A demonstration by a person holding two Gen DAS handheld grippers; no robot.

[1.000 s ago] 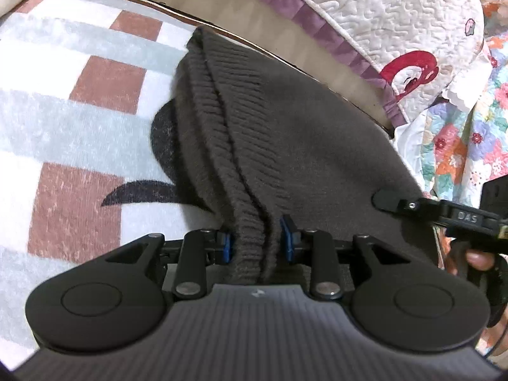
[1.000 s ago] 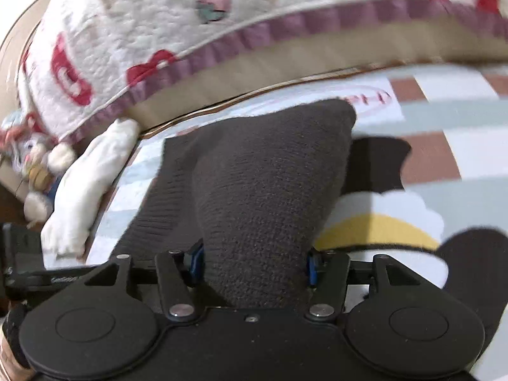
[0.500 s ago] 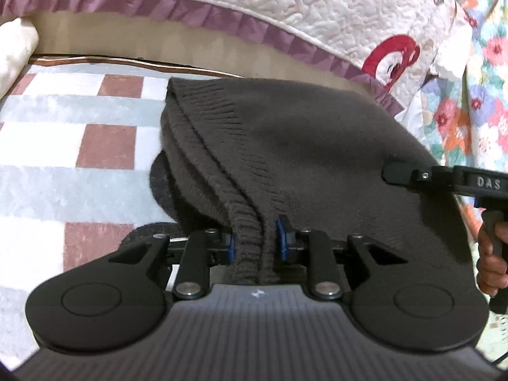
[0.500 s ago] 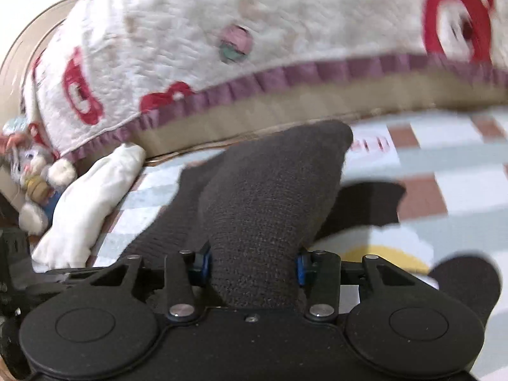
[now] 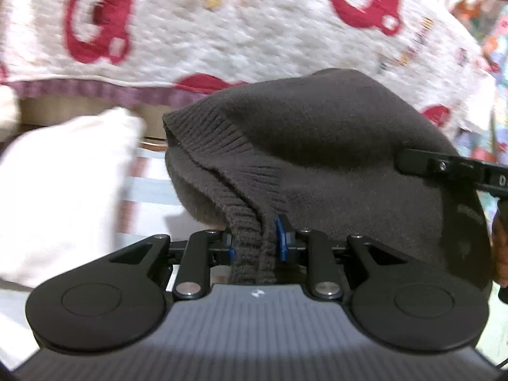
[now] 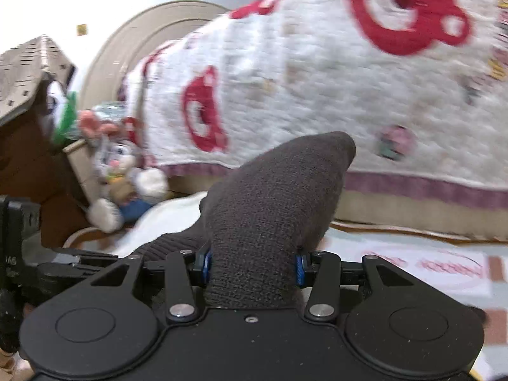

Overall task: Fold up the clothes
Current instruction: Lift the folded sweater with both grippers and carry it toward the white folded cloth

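A dark brown knit sweater hangs lifted between both grippers, above a checked blanket. My left gripper is shut on its ribbed hem, which bunches between the blue pads. My right gripper is shut on a thick fold of the same sweater, which rises in a hump ahead of the fingers. The right gripper also shows at the right edge of the left wrist view. The lower part of the sweater is hidden behind the gripper bodies.
A white quilt with red prints and a purple border fills the background, also in the right wrist view. A white cushion lies at the left. A stuffed toy and a brown cabinet stand at the left.
Both grippers have risen and tilted up with the sweater, so the quilt now fills the view and less blanket shows. Both grips are unchanged.
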